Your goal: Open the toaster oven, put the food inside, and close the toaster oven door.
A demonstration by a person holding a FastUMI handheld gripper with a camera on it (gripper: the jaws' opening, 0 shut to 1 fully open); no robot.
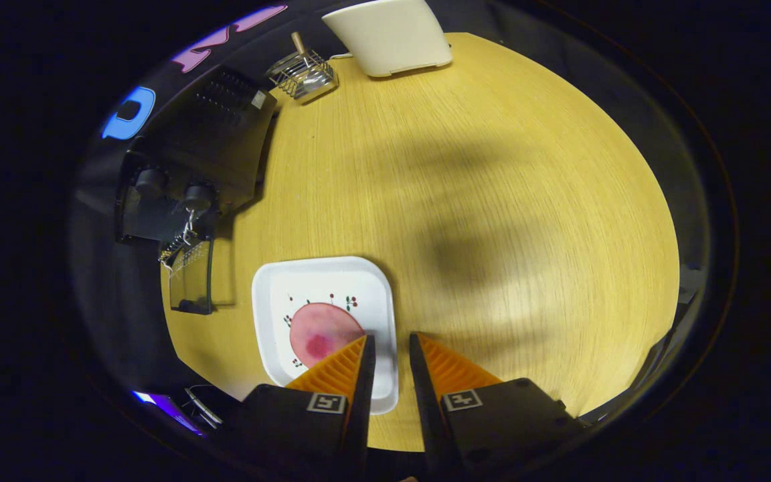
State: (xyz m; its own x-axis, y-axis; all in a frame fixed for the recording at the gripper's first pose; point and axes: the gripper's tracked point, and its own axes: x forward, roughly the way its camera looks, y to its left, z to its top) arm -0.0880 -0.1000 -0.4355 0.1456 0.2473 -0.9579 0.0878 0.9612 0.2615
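Below, a pale wood-grain tabletop under warm light, crossed by soft shadows, dark cloth behind. At the far edge, a cream box and a small wire basket. To the left, a black toaster oven, door seemingly swung down open, though distorted here. Just ahead of the fingers, a white square plate with tiny cherry prints, bearing the food: a round pink slice with a darker red blotch. Hand-held gripper poised above the plate's near right edge, fingers a narrow gap apart, gripping nothing.
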